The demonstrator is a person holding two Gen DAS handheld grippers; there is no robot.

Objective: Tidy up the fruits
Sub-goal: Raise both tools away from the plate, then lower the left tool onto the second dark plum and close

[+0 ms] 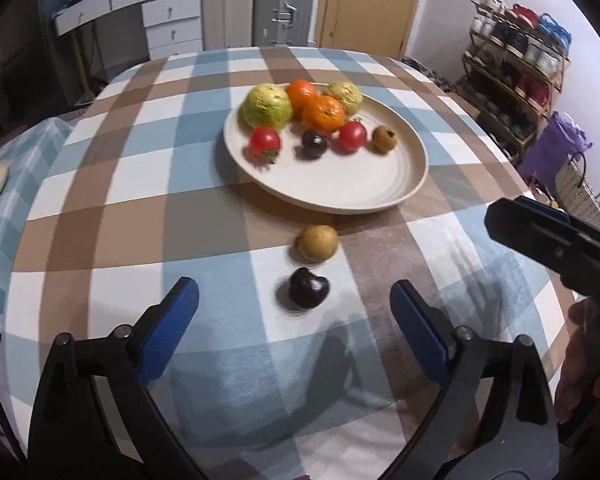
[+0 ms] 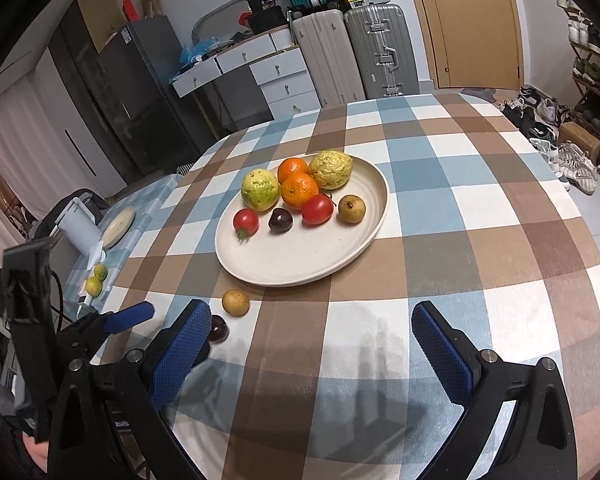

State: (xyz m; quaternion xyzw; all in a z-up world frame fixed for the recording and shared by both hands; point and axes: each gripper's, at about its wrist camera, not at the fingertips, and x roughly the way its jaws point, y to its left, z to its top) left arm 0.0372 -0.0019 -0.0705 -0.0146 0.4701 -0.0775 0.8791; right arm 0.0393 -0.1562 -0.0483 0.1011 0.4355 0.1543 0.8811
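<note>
A cream plate (image 1: 340,184) (image 2: 300,264) on the checked tablecloth holds two green guavas, two oranges, two red tomatoes, a dark plum and a small brown fruit. On the cloth in front of the plate lie a brown fruit (image 1: 317,242) (image 2: 235,302) and a dark plum (image 1: 308,289) (image 2: 219,329). My left gripper (image 1: 294,300) is open, its fingers on either side of the loose plum, just short of it. My right gripper (image 2: 312,322) is open and empty, to the right of both loose fruits; its left finger partly hides the plum.
A small plate (image 2: 118,226) and two green-yellow fruits (image 2: 96,280) sit on a side surface at the left. Suitcases (image 2: 356,52), drawers and a door stand behind the table. A shoe rack (image 1: 516,64) is at the right.
</note>
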